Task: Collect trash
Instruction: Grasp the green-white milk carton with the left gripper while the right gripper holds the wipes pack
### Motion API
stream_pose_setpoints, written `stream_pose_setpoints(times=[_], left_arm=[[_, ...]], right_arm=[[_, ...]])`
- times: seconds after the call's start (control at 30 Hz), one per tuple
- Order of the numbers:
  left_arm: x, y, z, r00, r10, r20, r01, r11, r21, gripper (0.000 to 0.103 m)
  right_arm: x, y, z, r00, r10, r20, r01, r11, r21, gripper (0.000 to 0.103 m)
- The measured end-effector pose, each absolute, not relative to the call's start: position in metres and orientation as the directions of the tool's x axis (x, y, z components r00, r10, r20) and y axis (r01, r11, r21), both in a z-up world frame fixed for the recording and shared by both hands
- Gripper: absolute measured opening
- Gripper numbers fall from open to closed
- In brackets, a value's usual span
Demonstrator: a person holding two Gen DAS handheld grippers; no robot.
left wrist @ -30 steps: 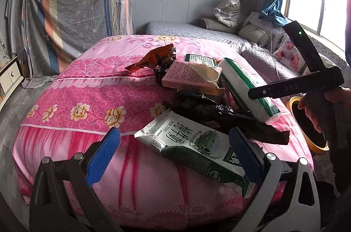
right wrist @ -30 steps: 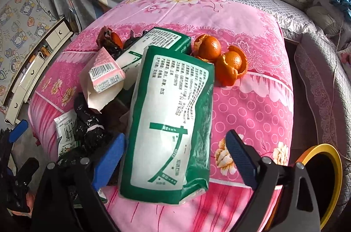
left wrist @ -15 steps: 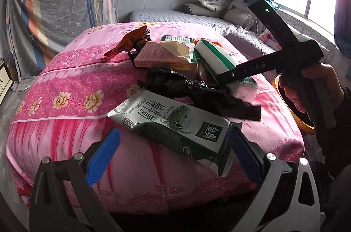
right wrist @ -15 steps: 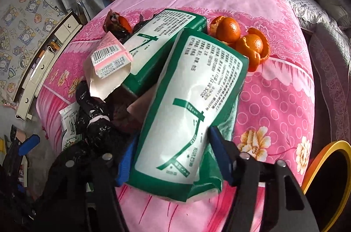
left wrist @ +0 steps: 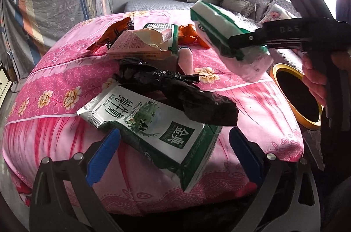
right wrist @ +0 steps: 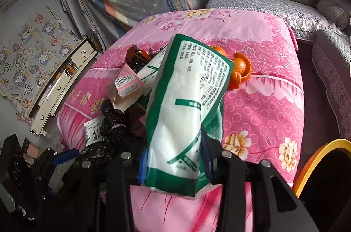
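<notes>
Now R gripper point(right wrist: 175, 160) clamps tissue pack point(right wrist: 186, 104) aloft; L gripper point(left wrist: 173, 150) released.

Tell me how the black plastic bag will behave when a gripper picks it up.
The black plastic bag looks crumpled and thin, so it will probably droop and stretch rather than hold shape. It lies across the green milk carton, so it may drag that along. Its glossy film may slip between the pads.

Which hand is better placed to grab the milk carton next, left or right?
Left. The left gripper is open with the milk carton lying between its fingers. The right gripper is shut on the green-and-white pack, lifted off the bedding.
</notes>
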State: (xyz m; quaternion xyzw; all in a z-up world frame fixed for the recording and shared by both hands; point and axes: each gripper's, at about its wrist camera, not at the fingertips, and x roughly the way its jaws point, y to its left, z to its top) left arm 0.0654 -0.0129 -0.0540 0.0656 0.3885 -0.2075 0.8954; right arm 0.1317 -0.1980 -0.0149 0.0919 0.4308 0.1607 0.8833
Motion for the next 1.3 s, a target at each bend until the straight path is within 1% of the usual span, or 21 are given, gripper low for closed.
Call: stream_pose_setpoints(times=[0.13, 0.27, 0.33, 0.4, 0.53, 0.7, 0.77, 0.93, 1.0, 1.07, 1.1, 1.17, 1.2, 1.3], left_arm=[[0.075, -0.026, -0.062, 0.589, -0.253, -0.767, 0.389, 0.921, -0.005, 0.095], [0.082, -0.030, -0.061, 0.590, -0.220, -0.777, 0.349, 0.937, -0.001, 0.095], [0.085, -0.037, -0.062, 0.596, -0.167, -0.785, 0.335, 0.941, 0.054, 0.095], [0.090, -0.043, -0.063, 0.592, -0.141, -0.794, 0.321, 0.944, 0.071, 0.095], [0.097, -0.042, -0.060, 0.579, -0.146, -0.802, 0.300, 0.953, 0.043, 0.095], [0.118, -0.041, -0.069, 0.565, -0.091, -0.820, 0.257, 0.964, 0.070, 0.095], [0.124, -0.040, -0.073, 0.542, -0.107, -0.833, 0.256, 0.966, 0.042, 0.095], [0.136, -0.033, -0.077, 0.538, -0.116, -0.835, 0.239, 0.971, 0.019, 0.094], [0.139, -0.027, -0.082, 0.506, -0.153, -0.849, 0.242, 0.970, -0.031, 0.090], [0.144, -0.017, -0.087, 0.473, -0.193, -0.860, 0.238, 0.967, -0.087, 0.088], [0.146, -0.010, -0.088, 0.461, -0.215, -0.861, 0.227, 0.967, -0.120, 0.083], [0.148, 0.003, -0.086, 0.461, -0.245, -0.853, 0.204, 0.965, -0.167, 0.076], [0.148, 0.007, -0.085, 0.462, -0.250, -0.851, 0.199, 0.964, -0.174, 0.069], [0.148, 0.015, -0.086, 0.461, -0.273, -0.845, 0.209, 0.958, -0.196, 0.068]], right_arm=[[0.119, -0.207, -0.008, 0.589, 0.397, -0.703, -0.226, 0.917, 0.329, 0.037], [0.111, -0.212, -0.004, 0.605, 0.414, -0.680, -0.239, 0.909, 0.341, 0.037], [0.107, -0.214, -0.001, 0.609, 0.418, -0.674, -0.242, 0.907, 0.344, 0.037], [0.106, -0.218, 0.000, 0.614, 0.425, -0.665, -0.241, 0.904, 0.354, 0.037], [0.103, -0.222, 0.001, 0.621, 0.436, -0.651, -0.240, 0.897, 0.371, 0.037], [0.104, -0.225, -0.002, 0.619, 0.443, -0.648, -0.236, 0.893, 0.385, 0.037], [0.103, -0.225, -0.001, 0.620, 0.445, -0.646, -0.234, 0.891, 0.389, 0.037], [0.103, -0.226, 0.000, 0.624, 0.443, -0.644, -0.230, 0.892, 0.390, 0.037], [0.103, -0.226, 0.000, 0.622, 0.443, -0.646, -0.232, 0.892, 0.388, 0.037], [0.103, -0.225, 0.001, 0.620, 0.442, -0.648, -0.234, 0.893, 0.385, 0.037], [0.103, -0.224, 0.001, 0.620, 0.441, -0.649, -0.235, 0.893, 0.383, 0.037], [0.104, -0.221, 0.001, 0.619, 0.440, -0.651, -0.236, 0.894, 0.380, 0.037], [0.104, -0.219, 0.001, 0.617, 0.440, -0.652, -0.238, 0.895, 0.378, 0.037], [0.105, -0.213, 0.003, 0.614, 0.438, -0.656, -0.243, 0.897, 0.370, 0.037]])
